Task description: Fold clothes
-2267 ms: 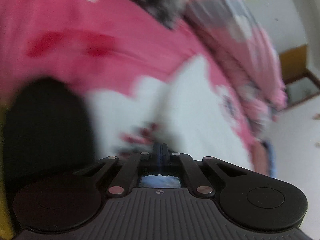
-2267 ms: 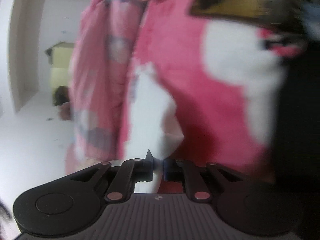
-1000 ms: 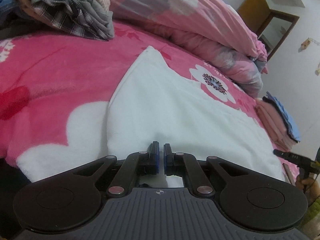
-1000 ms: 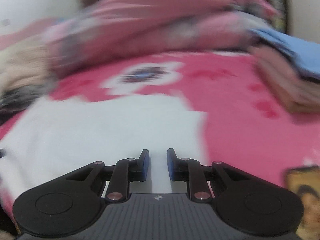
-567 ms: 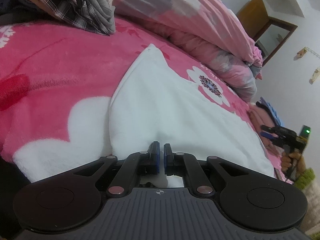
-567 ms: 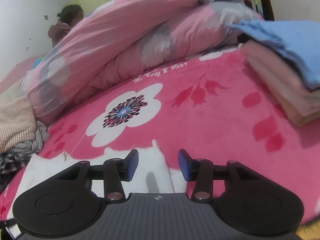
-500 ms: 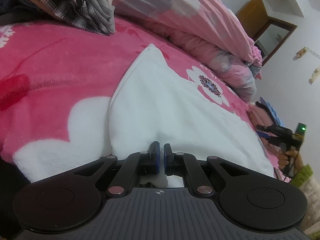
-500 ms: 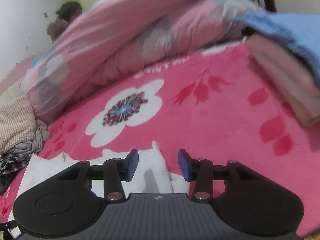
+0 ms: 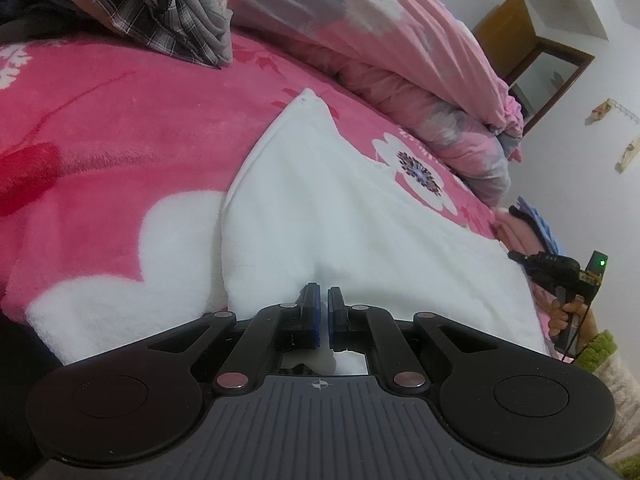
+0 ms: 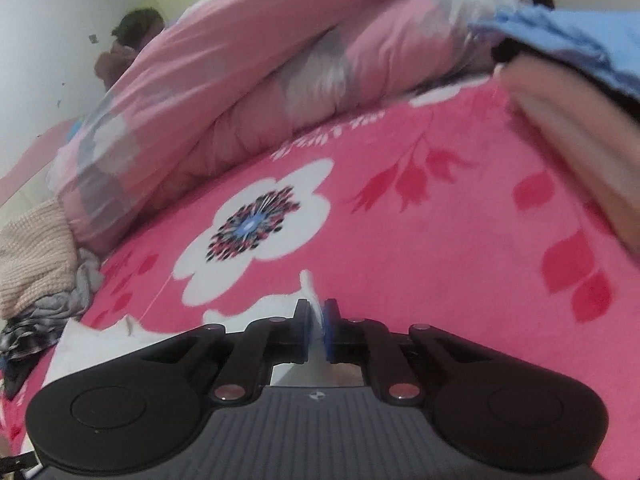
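A white garment (image 9: 344, 216) lies spread flat on the pink flowered blanket (image 9: 120, 128). My left gripper (image 9: 323, 312) is shut on its near edge, with white cloth pinched between the blue pads. In the right wrist view, my right gripper (image 10: 316, 322) is closing its jaws on a thin corner of the same white garment (image 10: 308, 286), and the cloth stands up between the pads. Seen from the left wrist, the right gripper (image 9: 516, 257) sits at the garment's far right edge, held by a hand.
A rolled pink quilt (image 9: 400, 48) lies along the back of the bed. A heap of plaid and grey clothes (image 9: 160, 12) sits at the back left. A folded stack topped with blue cloth (image 10: 568, 80) lies at the right. A person (image 10: 128, 44) stands in the background.
My right gripper slid sideways to the garment's corner, opened wide around it, then closed on it. My left gripper kept still, holding its edge.
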The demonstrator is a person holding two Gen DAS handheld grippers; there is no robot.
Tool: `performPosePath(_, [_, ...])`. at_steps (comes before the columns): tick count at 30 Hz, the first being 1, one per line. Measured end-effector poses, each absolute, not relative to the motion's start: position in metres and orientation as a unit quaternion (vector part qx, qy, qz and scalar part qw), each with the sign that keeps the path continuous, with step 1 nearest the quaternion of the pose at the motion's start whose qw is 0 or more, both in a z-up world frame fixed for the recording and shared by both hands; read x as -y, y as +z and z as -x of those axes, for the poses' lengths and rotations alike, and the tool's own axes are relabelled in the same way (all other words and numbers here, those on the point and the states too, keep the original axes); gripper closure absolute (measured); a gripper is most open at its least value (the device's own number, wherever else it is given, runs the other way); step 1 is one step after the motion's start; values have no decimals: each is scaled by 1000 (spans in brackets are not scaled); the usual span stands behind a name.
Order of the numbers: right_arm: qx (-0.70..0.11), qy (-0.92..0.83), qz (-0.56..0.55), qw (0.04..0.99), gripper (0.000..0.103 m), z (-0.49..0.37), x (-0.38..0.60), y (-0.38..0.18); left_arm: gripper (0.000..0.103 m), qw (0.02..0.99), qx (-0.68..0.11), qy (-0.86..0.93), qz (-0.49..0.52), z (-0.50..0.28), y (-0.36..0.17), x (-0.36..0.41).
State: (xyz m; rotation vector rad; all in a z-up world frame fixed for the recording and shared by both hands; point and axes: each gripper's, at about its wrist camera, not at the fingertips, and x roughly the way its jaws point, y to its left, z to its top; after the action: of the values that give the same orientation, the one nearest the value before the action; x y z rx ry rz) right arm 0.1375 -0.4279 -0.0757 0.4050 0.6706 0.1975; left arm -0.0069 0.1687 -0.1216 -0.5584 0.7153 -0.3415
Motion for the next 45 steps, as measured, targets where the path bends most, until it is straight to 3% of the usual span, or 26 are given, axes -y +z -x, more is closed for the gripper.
performPosePath(9, [-331,16,-206,921,100,-146,440,-104,98,890,-340,-160,259,9,-122,-169])
performPosePath(14, [-296,-1,-233,926,99,-112,456,-80,98,891,-340,-154,259,11,-119,-167])
performPosePath(19, [-282,182,-101,936,97,-45,380,-24,98,895,-338,-146,252,14,-116,-164])
performPosePath(22, [-325,285,-13,901,98,-23,326,-39,98,901,-333,-142,240,17,-115,-162])
performPosePath(25, [-365,282,34,887,98,-30,309,-71,98,905,-330,-142,230,19,-115,-161])
performPosePath(29, [-353,170,-63,918,98,-62,352,-73,98,906,-325,-142,230,20,-115,-163])
performPosePath(33, [-327,224,-45,917,97,-55,325,-47,98,913,-317,-136,216,26,-111,-161])
performPosePath(37, [-365,400,8,841,97,-52,249,-59,93,920,-307,-135,201,33,-107,-160])
performPosePath(41, [-387,351,-1,852,98,-98,228,-82,89,925,-298,-139,188,38,-104,-159])
performPosePath(45, [-363,307,-44,879,96,-117,236,-64,83,933,-281,-146,173,44,-97,-157])
